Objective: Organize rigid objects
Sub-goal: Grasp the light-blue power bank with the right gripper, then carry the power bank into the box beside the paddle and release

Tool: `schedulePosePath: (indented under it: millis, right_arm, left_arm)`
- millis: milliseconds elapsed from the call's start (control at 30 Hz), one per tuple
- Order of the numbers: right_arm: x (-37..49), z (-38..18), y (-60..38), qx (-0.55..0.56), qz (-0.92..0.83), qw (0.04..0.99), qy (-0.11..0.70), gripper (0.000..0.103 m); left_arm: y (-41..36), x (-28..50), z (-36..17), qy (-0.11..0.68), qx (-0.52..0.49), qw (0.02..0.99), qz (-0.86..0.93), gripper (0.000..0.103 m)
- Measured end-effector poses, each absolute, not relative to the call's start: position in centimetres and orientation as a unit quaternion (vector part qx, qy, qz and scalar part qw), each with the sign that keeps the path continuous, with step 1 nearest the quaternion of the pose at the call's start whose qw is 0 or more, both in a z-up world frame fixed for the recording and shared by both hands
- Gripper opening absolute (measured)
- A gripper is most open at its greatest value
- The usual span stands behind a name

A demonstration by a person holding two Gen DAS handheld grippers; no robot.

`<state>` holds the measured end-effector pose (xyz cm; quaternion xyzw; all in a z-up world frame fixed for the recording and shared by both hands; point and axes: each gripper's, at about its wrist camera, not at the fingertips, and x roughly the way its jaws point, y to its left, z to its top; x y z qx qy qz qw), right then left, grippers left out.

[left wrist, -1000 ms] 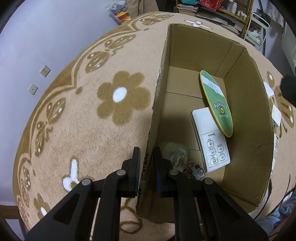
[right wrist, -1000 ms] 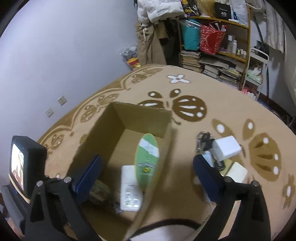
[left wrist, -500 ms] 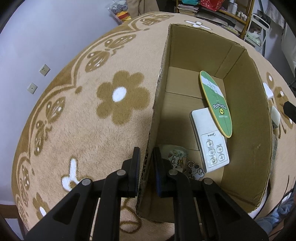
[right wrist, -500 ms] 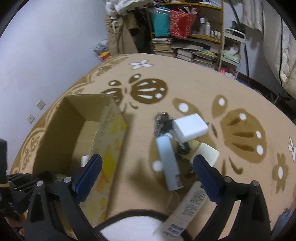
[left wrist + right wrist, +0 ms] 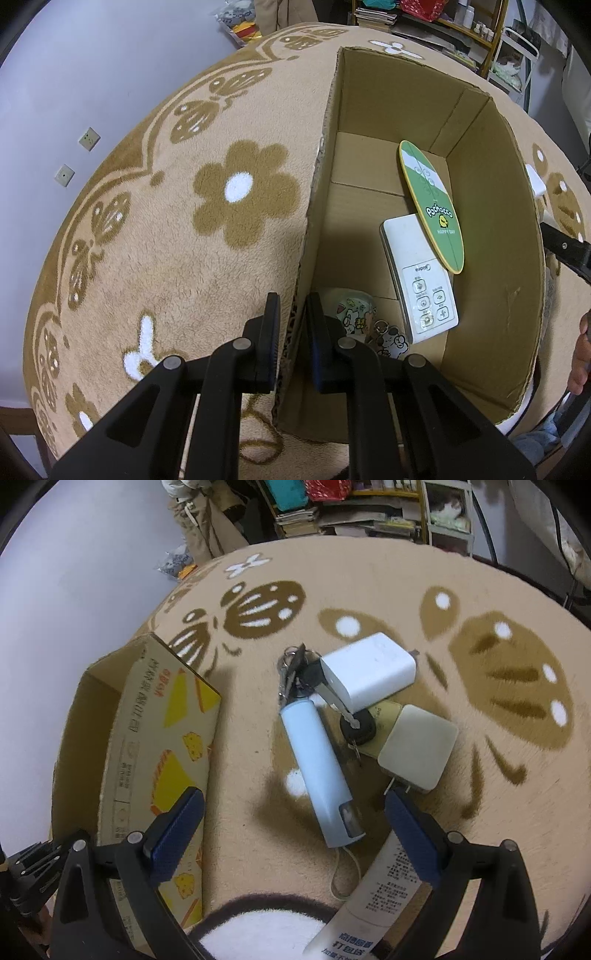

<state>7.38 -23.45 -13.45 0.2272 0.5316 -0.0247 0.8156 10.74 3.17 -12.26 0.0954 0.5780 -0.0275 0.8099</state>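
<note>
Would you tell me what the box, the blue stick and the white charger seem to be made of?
Box: corrugated cardboard, matte brown inside, printed outside; fluting shows along the edge the left gripper clamps.
Blue stick: probably smooth plastic, pale satin sheen.
White charger: likely hard moulded plastic, semi-gloss, with rounded corners.

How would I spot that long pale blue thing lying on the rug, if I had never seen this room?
Start at the cardboard box with yellow cheese pictures on its side. On the flowered rug just right of it lies a small heap of gadgets. The pale blue stick is the only long, rounded, coloured piece; the white charger and cream charger beside it are blocky.
</note>
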Motion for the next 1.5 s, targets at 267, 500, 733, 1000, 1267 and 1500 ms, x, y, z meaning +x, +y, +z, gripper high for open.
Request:
schedulePosePath:
  millis: [267, 500, 733, 1000, 1267, 1500]
  right_arm:
    - [7.8, -15.5, -24.3, 0.255, -0.025, 0.802, 0.540, 0.090]
    - [8.3, -17.4, -24.4, 0.254, -0.034, 0.791, 0.556, 0.056]
    - [8.7, -17.6, -24.4, 0.230, -0.061, 0.806, 0.541, 0.038]
    - [8.4, -16.4, -23.0, 0.207, -0.054, 0.812, 0.543, 0.029]
    - [7.8, -11.9, -21.2, 0.185, -0.053, 0.837, 0.512, 0.029]
    - [6.9, -8.0, -21.1, 0.187, -0.072, 0.859, 0.472, 0.029]
  left_arm:
    - [3.0, 10.7, -12.3, 0.577, 0.101, 0.810, -0.026, 0.014]
    - [2.9, 10.7, -12.2, 0.578, 0.102, 0.810, -0.026, 0.014]
    - [2.9, 10.7, -12.2, 0.578, 0.101, 0.809, -0.026, 0.014]
    - [2.9, 10.7, -12.3, 0.578, 0.102, 0.809, -0.026, 0.014]
    - [2.9, 10.7, -12.4, 0.578, 0.101, 0.809, -0.026, 0.014]
    - [2.9, 10.7, -12.4, 0.578, 0.101, 0.809, -0.026, 0.014]
